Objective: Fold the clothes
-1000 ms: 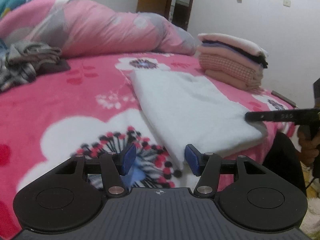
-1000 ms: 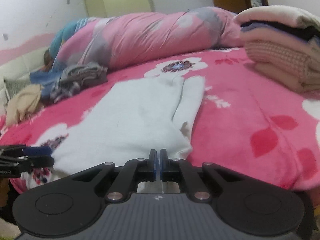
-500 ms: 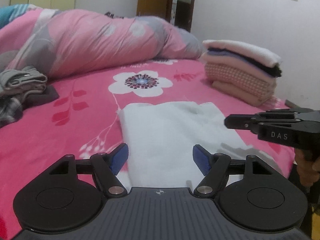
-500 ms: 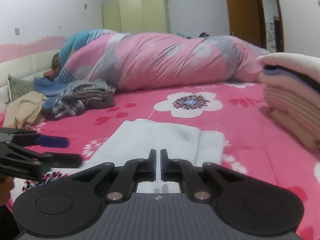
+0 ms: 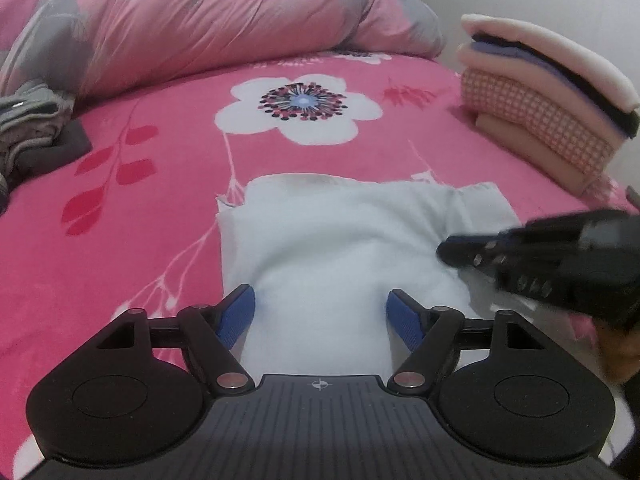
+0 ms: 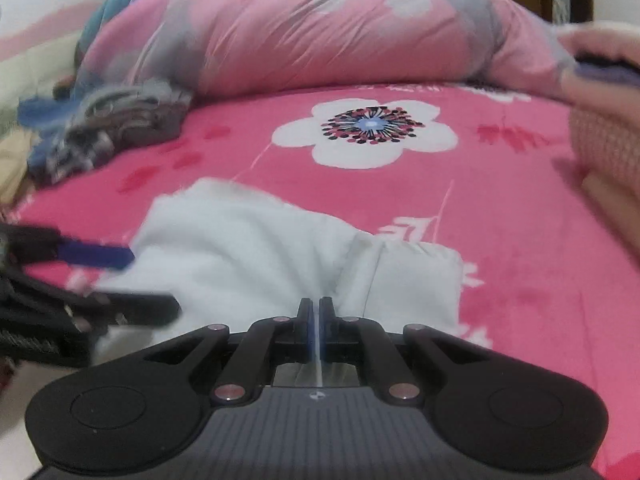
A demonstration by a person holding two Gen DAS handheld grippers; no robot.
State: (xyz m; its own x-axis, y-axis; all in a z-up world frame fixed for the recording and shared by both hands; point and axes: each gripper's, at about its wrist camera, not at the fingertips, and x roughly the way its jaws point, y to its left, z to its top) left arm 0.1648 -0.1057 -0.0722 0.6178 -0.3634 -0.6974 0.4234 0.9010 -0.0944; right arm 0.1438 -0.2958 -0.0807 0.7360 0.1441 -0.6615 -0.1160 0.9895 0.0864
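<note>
A white garment point(image 5: 332, 248) lies folded on the pink flowered bed; it also shows in the right wrist view point(image 6: 256, 248). My left gripper point(image 5: 320, 314) is open, its blue pads either side of the garment's near edge. My right gripper point(image 6: 316, 320) is shut, with the white garment's near edge pinched between its pads. The right gripper also shows in the left wrist view point(image 5: 452, 248) over the garment's right side. The left gripper shows in the right wrist view point(image 6: 120, 280) at the left.
A stack of folded clothes point(image 5: 544, 96) stands at the right of the bed. A heap of unfolded grey and blue clothes point(image 6: 104, 128) lies at the left. A rolled pink duvet point(image 5: 208, 20) runs along the back.
Both grippers have moved forward and lowered over the white garment, which now lies shorter and closer. The left jaws have opened wider. The right gripper stays shut.
</note>
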